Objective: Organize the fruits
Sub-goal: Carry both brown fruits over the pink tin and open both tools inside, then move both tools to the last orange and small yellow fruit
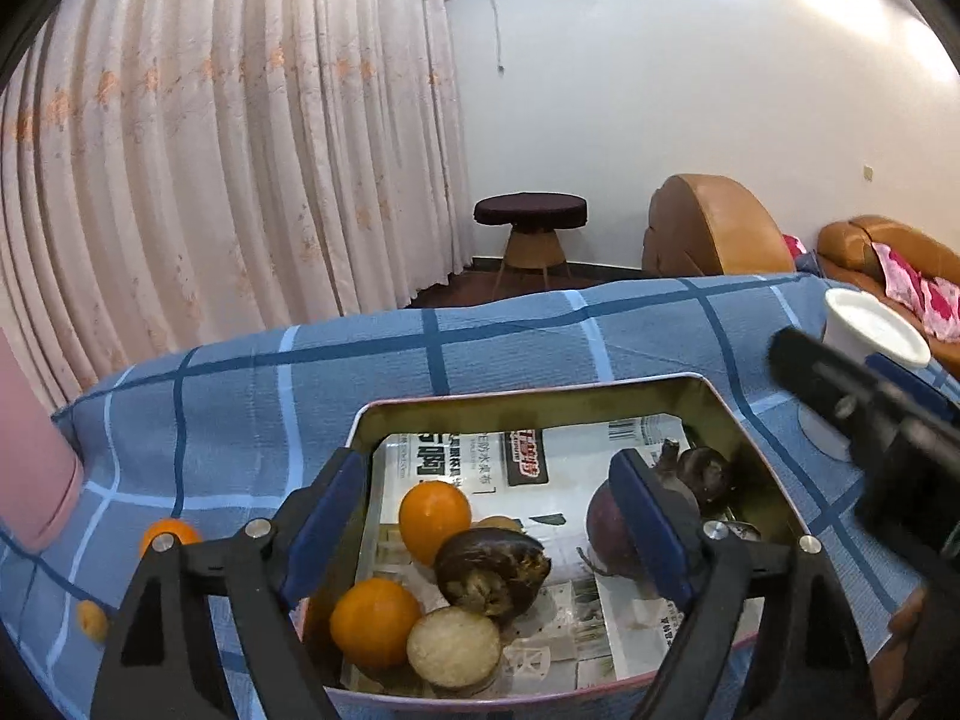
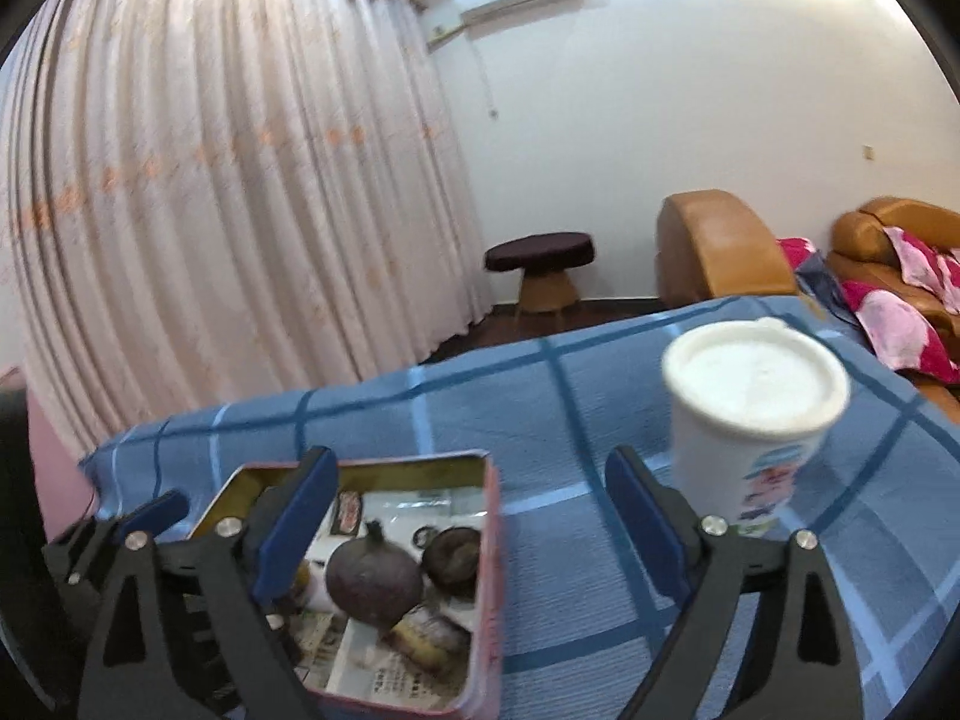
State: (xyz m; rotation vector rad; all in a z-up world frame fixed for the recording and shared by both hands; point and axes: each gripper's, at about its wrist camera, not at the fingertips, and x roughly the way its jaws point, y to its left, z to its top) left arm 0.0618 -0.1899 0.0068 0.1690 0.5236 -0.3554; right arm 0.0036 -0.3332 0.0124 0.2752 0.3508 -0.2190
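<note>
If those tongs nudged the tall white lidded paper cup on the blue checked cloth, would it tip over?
Probably, if pushed high. The tall white lidded paper cup looks narrower at its base than at its lid, so it seems top-heavy. The blue checked cloth under it looks soft and rumpled, likely unsteady footing. Whether it is full cannot be told; an empty one would topple easily.

Four oranges [image 1: 434, 521], one tin [image 1: 540, 393]

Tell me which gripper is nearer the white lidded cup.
Right. The right gripper hangs open just short of the white lidded cup, which stands beside its right-hand finger. The left gripper is open over the tin, with the cup farther off to its right.
</note>
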